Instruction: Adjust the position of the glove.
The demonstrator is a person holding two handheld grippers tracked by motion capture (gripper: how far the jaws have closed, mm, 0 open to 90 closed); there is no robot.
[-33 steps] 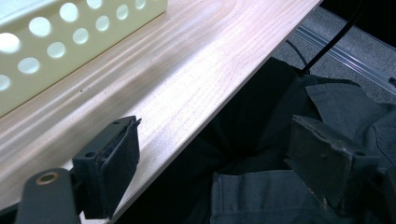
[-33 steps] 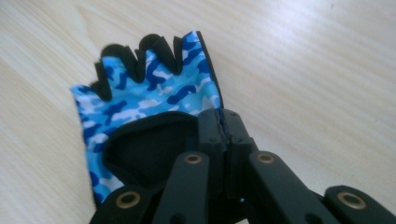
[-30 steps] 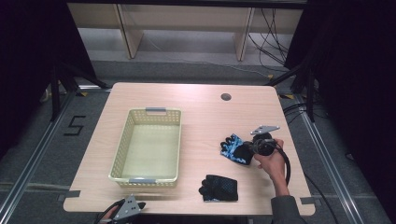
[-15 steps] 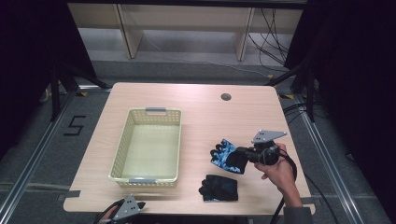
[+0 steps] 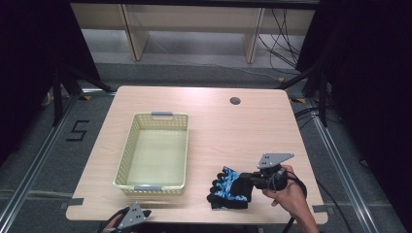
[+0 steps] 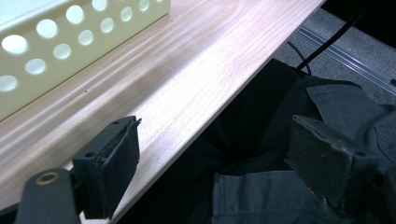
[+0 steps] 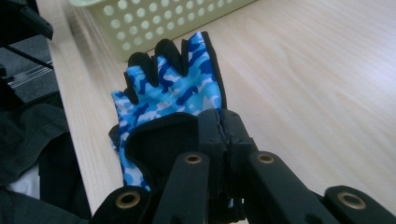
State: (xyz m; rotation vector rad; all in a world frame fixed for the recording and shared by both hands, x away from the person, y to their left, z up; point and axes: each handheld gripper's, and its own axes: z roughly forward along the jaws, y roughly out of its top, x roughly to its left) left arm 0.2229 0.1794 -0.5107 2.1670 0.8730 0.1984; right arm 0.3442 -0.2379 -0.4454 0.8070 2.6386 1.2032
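My right gripper point(image 5: 246, 181) is shut on the cuff of a blue camouflage glove with black fingers point(image 5: 227, 183). The glove hangs a little above the table near its front edge, fingers pointing left. In the right gripper view the closed jaws point(image 7: 223, 126) pinch the glove's cuff point(image 7: 173, 88). A second, dark glove point(image 5: 229, 204) lies on the table directly under and in front of the held one, mostly covered by it. My left gripper point(image 5: 134, 215) sits at the table's front edge below the basket; its jaws point(image 6: 215, 158) stand open and hold nothing.
A pale yellow perforated basket point(image 5: 127, 150) stands left of centre on the wooden table point(image 5: 233, 136), also seen in the gripper views point(image 6: 70, 28) point(image 7: 177, 14). A round cable hole point(image 5: 235, 101) is at the back right. Dark clothing point(image 6: 280, 196) lies under the table's front edge.
The right gripper has carried the blue glove left and toward the front edge, so it now hangs over the dark glove. The left gripper has stayed in place.
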